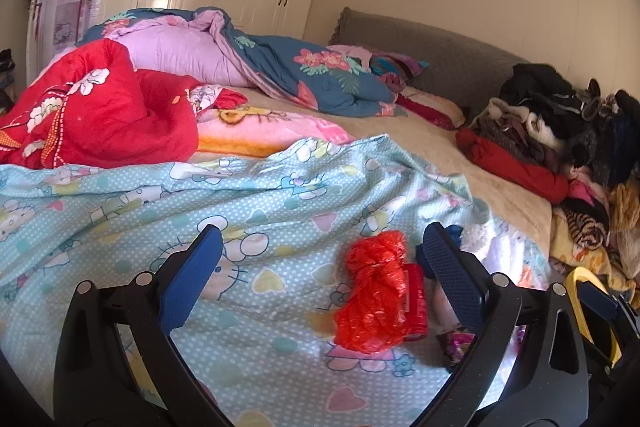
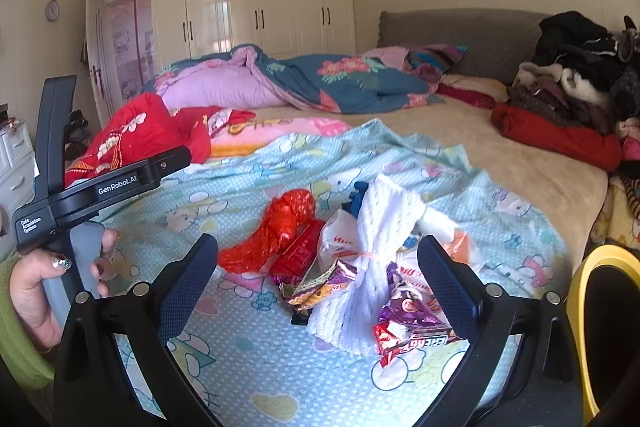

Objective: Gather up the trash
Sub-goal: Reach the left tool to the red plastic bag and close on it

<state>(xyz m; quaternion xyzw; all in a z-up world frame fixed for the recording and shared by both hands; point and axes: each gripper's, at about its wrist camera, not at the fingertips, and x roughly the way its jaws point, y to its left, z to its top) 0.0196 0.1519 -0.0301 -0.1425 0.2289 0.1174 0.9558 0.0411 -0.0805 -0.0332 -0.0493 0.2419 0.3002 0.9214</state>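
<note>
Two grippers hang over a bed [image 2: 532, 163] that fills the middle of both views, with white wardrobes [image 2: 256, 3] across the upper centre and a grey headboard [image 2: 460, 35] at upper right. Light blue cartoon-print bedding [image 2: 248, 347] covers the lower half of each frame; a red quilt [image 1: 100, 107] sits at middle left and a heap of clothes [image 1: 560, 119] at the right edge. A yellow-rimmed bin [image 2: 580, 275] shows at lower right. Trash lies in a loose cluster on the blue bedding, lower centre of the right wrist view: white foam netting [image 2: 376, 251], a crumpled red plastic bag [image 2: 276, 231] left of it, a red box [image 2: 298, 253] touching the bag, then snack wrappers [image 2: 408, 323] in front. The left gripper [image 1: 324, 275] has its jaws wide apart, empty, the red bag between them. The right gripper [image 2: 320, 275] is likewise spread open above the wrappers, gripping nothing. At lower left, a hand [image 2: 36, 291] holds the left gripper's handle
</note>
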